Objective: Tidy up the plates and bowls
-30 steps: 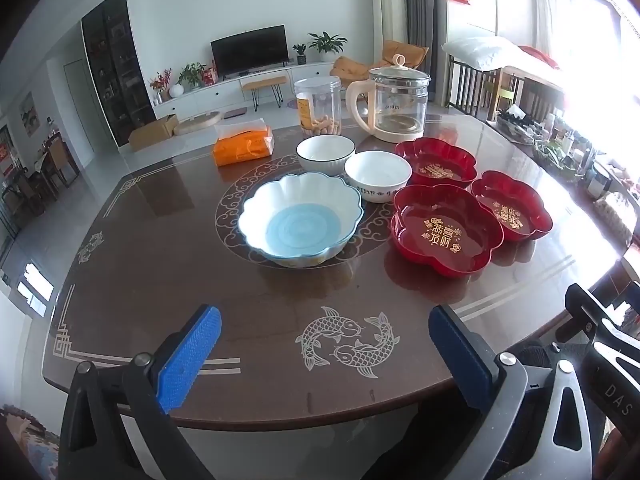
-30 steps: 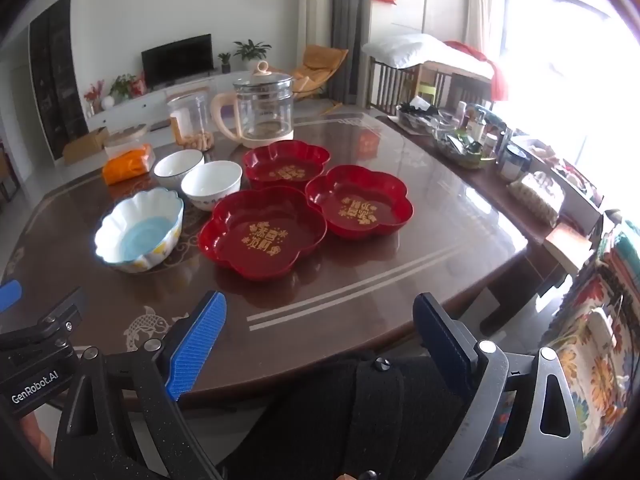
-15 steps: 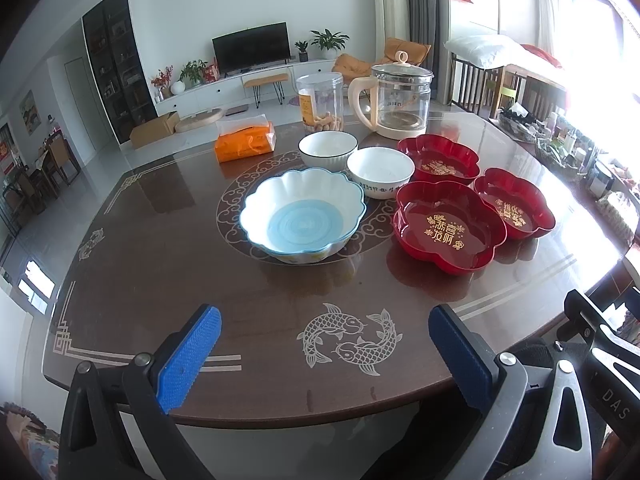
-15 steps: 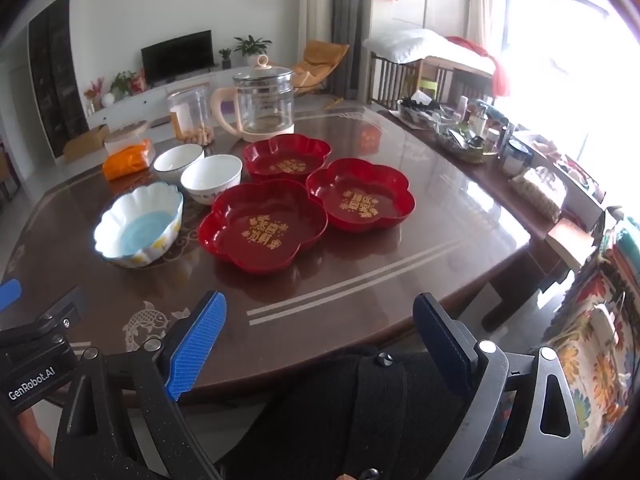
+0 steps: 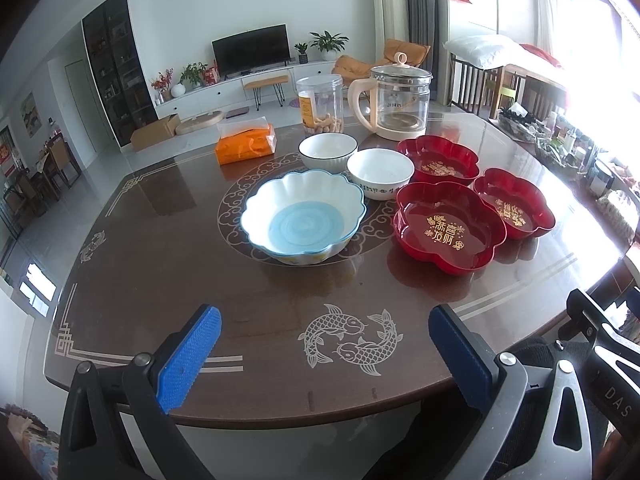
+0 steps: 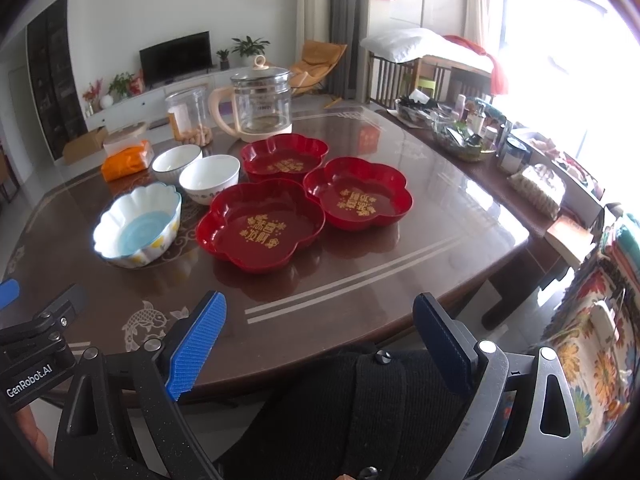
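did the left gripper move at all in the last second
Yes, slightly: the left gripper eased forward, since the fish inlay and scalloped bowl sit a little lower in its view.

The table (image 5: 160,272) is dark brown and shiny, with pale lines near its edge, a ring of curly cloud shapes in the middle and two pale fish (image 5: 352,338) drawn on the near side. The big wavy bowl (image 5: 303,216) is white with a blue rim, light blue inside and yellow spots on the outside. Two small bowls (image 5: 380,174) are white with dark rims. Three flower-shaped plates (image 6: 260,224) are bright red with gold writing inside. The tissue pack (image 5: 246,146) is orange. The kettle (image 5: 400,98) is clear glass with a cream handle and base. Each gripper has bright blue bumpy pads (image 5: 188,356) on black arms.
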Motion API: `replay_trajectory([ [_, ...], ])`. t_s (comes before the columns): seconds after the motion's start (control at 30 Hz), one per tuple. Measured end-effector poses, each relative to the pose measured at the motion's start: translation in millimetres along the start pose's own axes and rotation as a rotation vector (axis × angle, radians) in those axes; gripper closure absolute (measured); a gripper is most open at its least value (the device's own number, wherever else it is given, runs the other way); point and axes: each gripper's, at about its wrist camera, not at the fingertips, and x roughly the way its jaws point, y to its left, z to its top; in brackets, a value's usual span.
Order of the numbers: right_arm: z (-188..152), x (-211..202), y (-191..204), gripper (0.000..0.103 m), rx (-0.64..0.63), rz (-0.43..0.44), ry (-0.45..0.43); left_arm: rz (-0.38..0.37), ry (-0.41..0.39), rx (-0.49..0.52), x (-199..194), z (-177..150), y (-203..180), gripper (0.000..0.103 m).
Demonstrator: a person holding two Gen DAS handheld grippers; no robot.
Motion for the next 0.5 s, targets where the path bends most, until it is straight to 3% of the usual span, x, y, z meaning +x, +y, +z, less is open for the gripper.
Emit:
replay_trajectory([
  [0.5,-1.9,0.8,-2.2,0.007,0.009,0.004,0.005,0.008,0.002,0.010,0.2,-0.4,-2.5,0.000],
])
